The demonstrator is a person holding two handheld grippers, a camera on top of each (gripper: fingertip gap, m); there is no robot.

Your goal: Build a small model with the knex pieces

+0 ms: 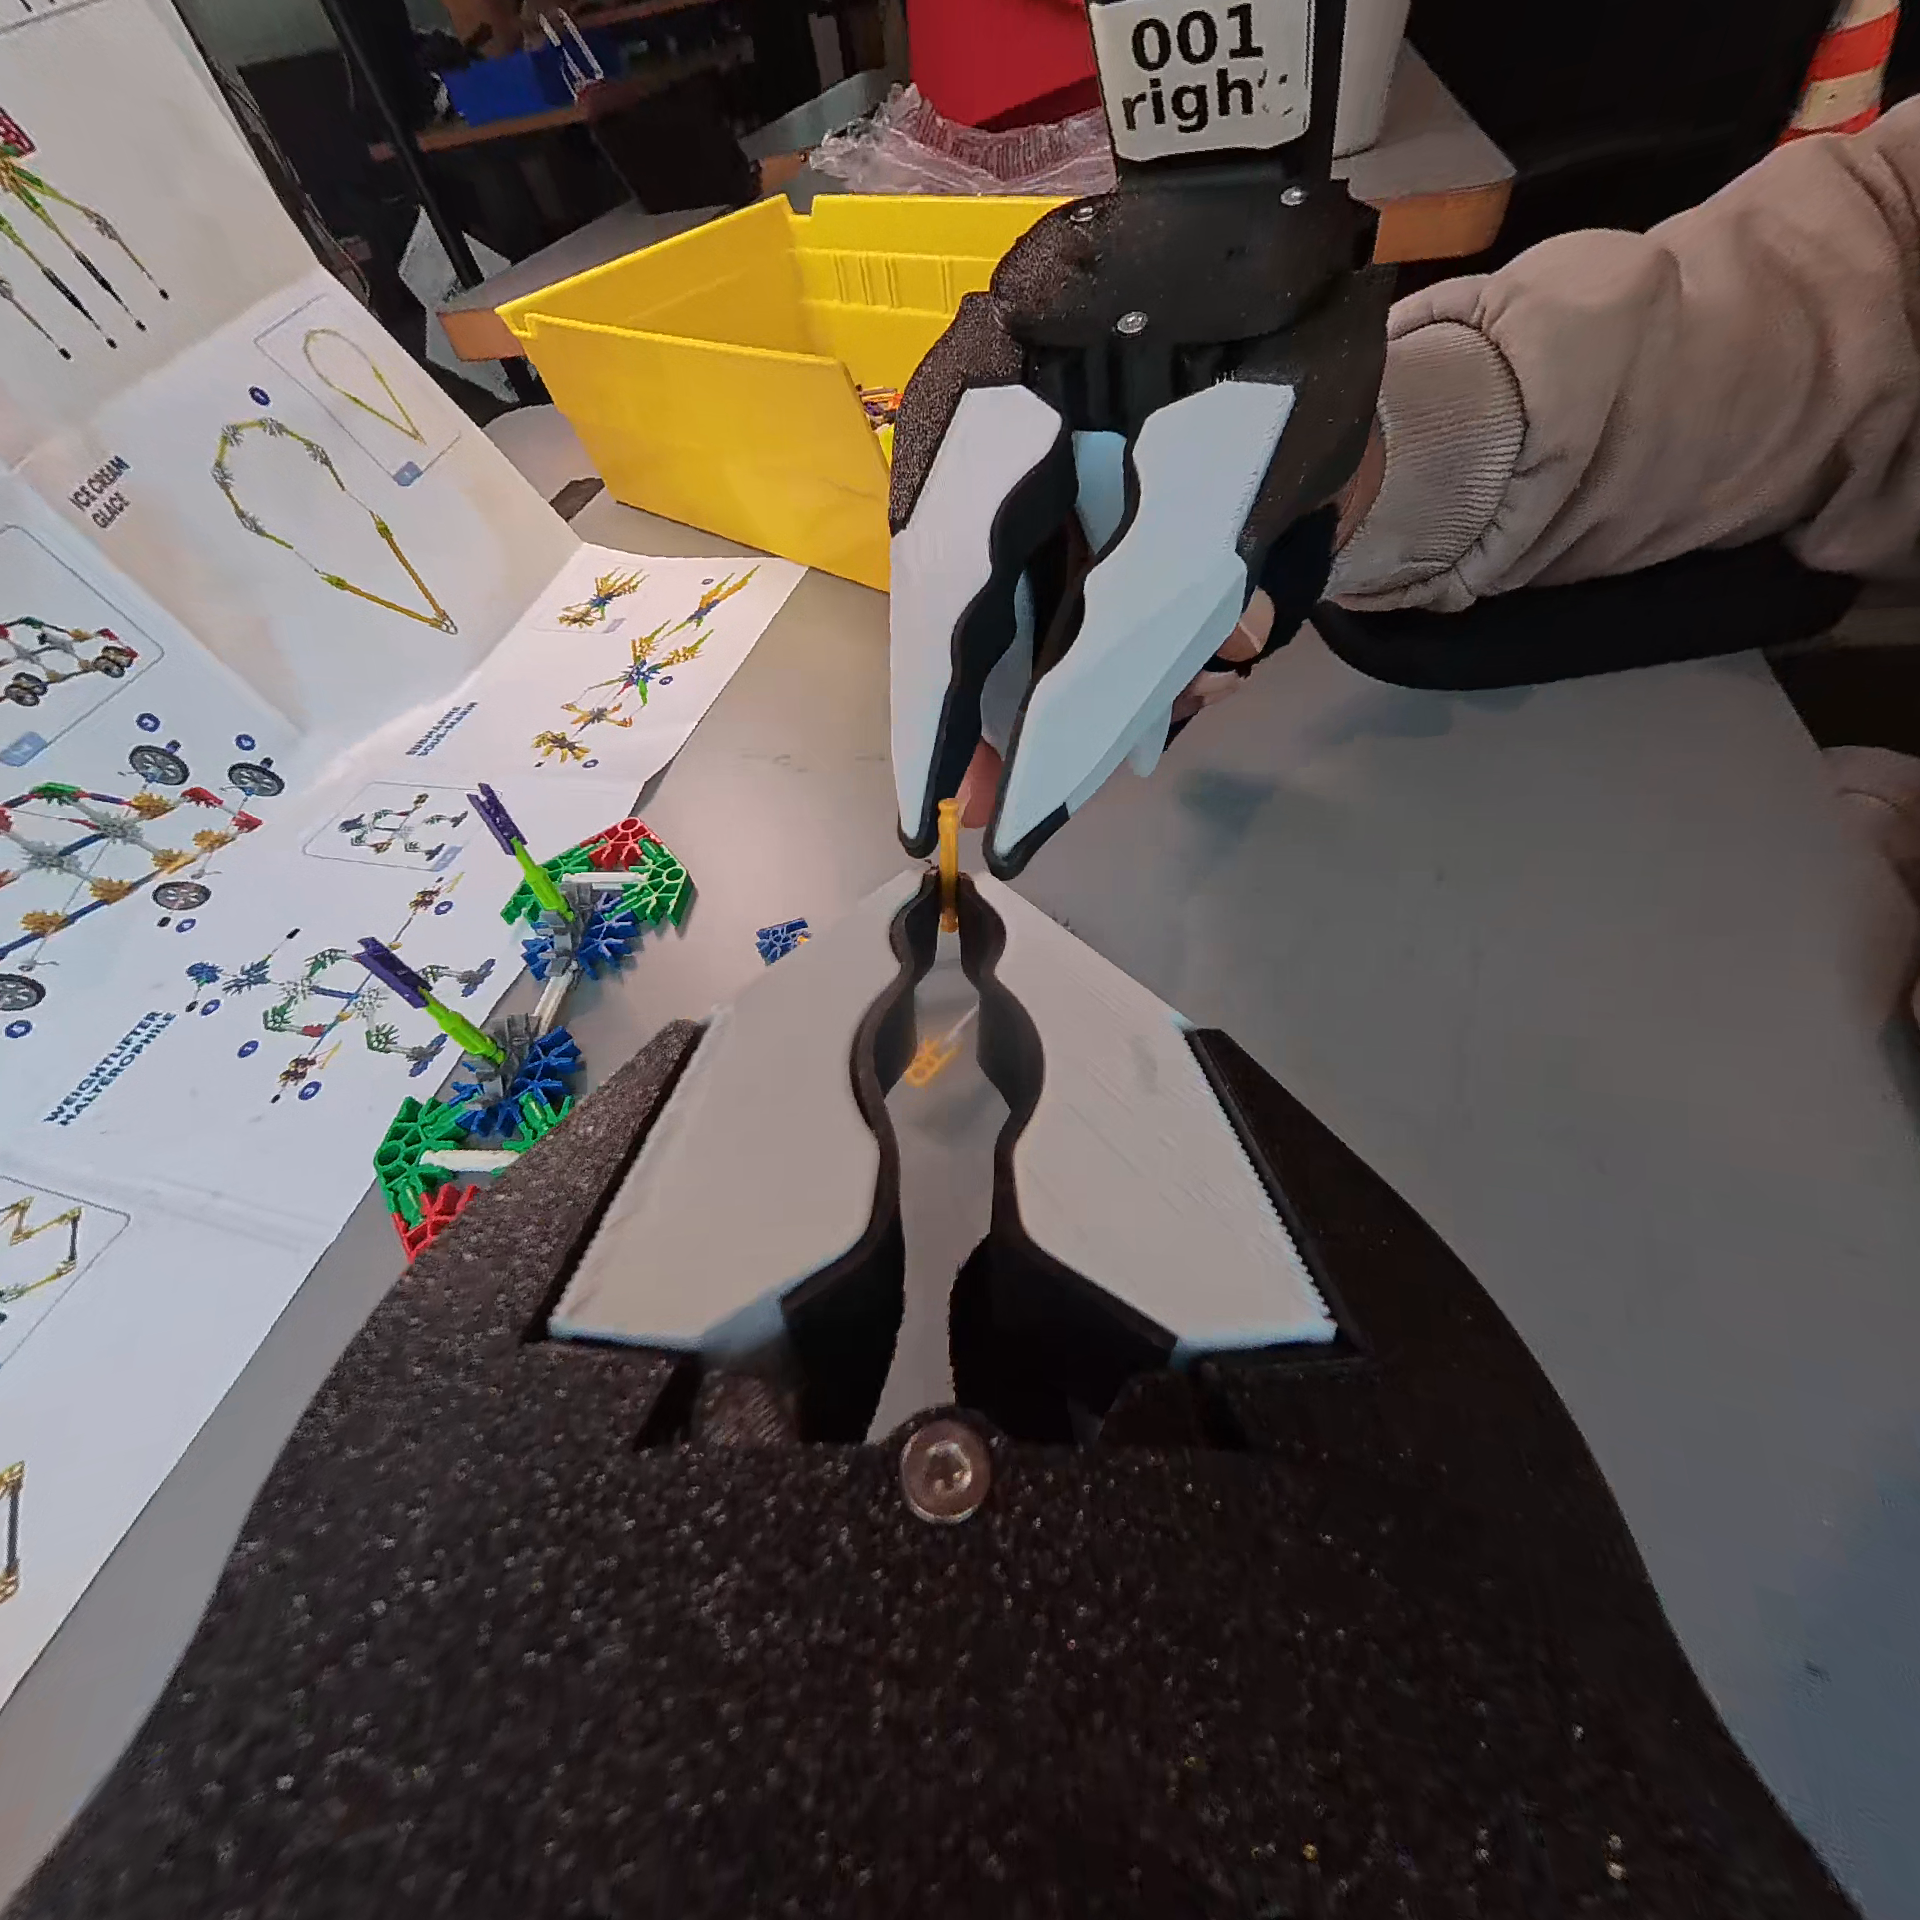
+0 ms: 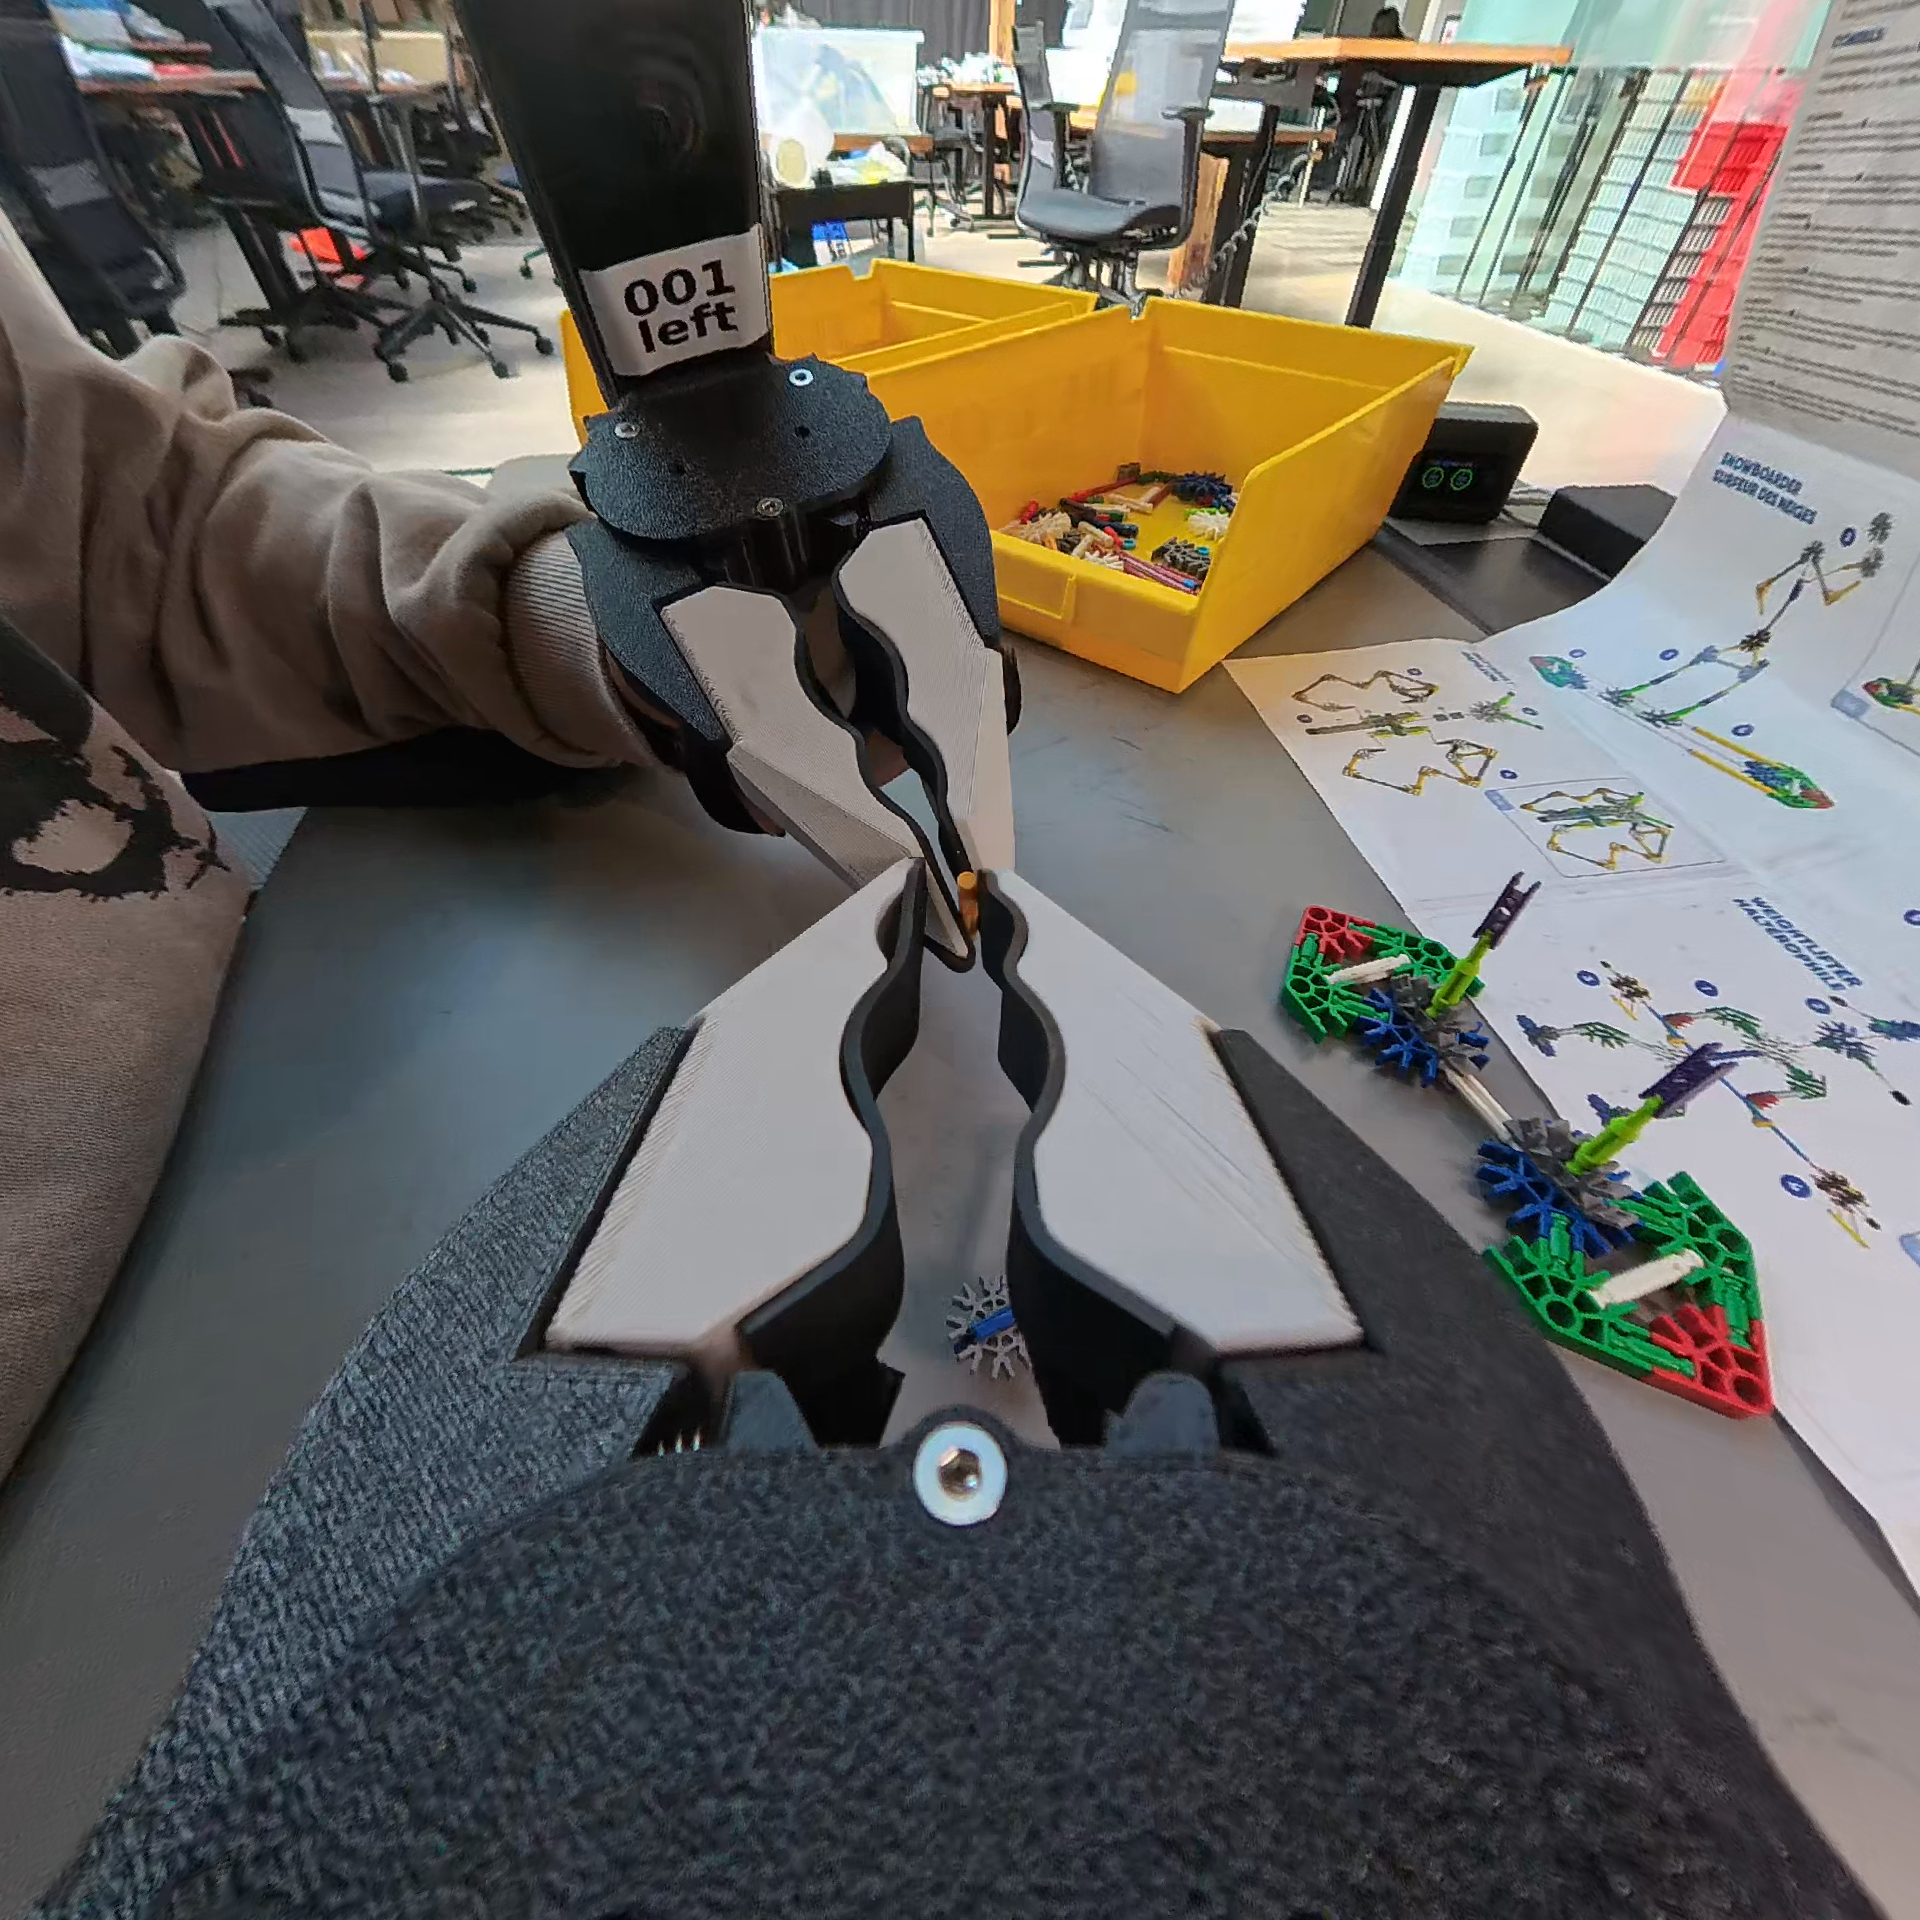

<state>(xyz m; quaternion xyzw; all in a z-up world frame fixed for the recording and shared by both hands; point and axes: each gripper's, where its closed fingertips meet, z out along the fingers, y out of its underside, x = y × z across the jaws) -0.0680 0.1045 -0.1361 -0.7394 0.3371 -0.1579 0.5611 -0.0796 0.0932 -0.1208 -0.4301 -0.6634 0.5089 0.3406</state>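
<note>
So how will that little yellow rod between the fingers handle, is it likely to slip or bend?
The yellow rod is thin plastic pinched only at the left gripper's tips, so it may pivot or slip. It looks stiff and very light. The right gripper is around its other end but seems not quite closed; a sideways nudge could twist it.

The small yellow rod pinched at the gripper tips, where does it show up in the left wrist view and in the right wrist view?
Left wrist view: yellow rod stands upright just above picture centre, clamped by the left gripper, with the right gripper above it.
Right wrist view: same rod at picture centre, between the right gripper's tips.
Shared landmark: the yellow bin behind the grippers.
</note>
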